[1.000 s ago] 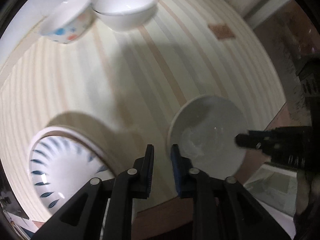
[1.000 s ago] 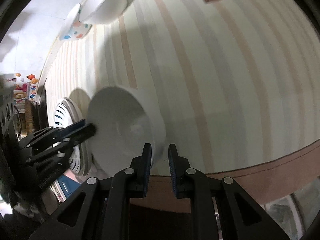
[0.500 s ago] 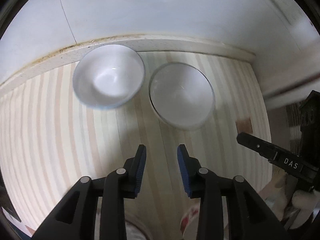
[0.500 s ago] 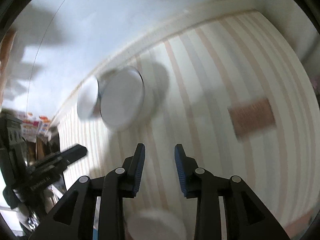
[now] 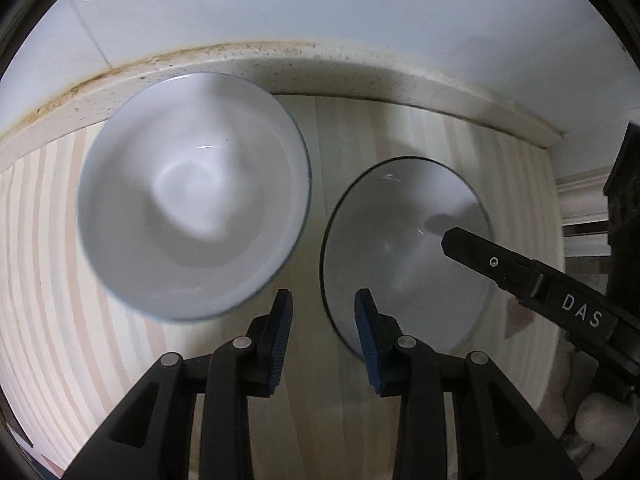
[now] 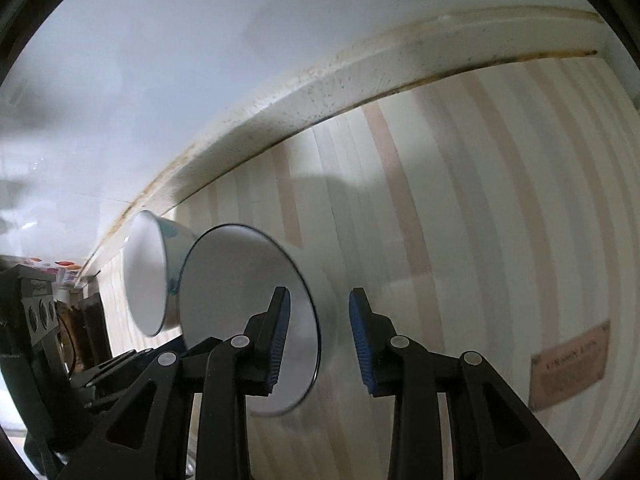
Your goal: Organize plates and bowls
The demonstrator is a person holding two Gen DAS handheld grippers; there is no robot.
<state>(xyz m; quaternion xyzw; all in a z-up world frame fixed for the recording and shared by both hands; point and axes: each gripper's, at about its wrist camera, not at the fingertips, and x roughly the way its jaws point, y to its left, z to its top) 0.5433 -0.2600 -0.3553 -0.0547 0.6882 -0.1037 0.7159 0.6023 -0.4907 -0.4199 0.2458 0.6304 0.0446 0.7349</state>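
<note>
Two bowls stand side by side by the back ledge. The patterned bowl point(image 5: 192, 220) with a blue rim is on the left, and the white bowl point(image 5: 404, 252) with a dark rim is on the right. My left gripper point(image 5: 323, 312) is open above the striped cloth between them, holding nothing. One of my right gripper's fingers point(image 5: 480, 252) reaches over the white bowl. In the right wrist view my right gripper point(image 6: 318, 316) is open and straddles the right wall of the white bowl point(image 6: 240, 300) without pressing it. The patterned bowl point(image 6: 146, 276) sits behind it.
A speckled backsplash ledge point(image 5: 280, 64) and a white wall close the back. A brown label patch point(image 6: 568, 364) lies on the striped cloth point(image 6: 460, 200) to the right. The left gripper's dark body point(image 6: 40, 320) fills the left edge.
Both grippers moved from the plates at the front of the table to the two bowls at the back. Both sets of jaws went from nearly shut to open. The plates left the views.
</note>
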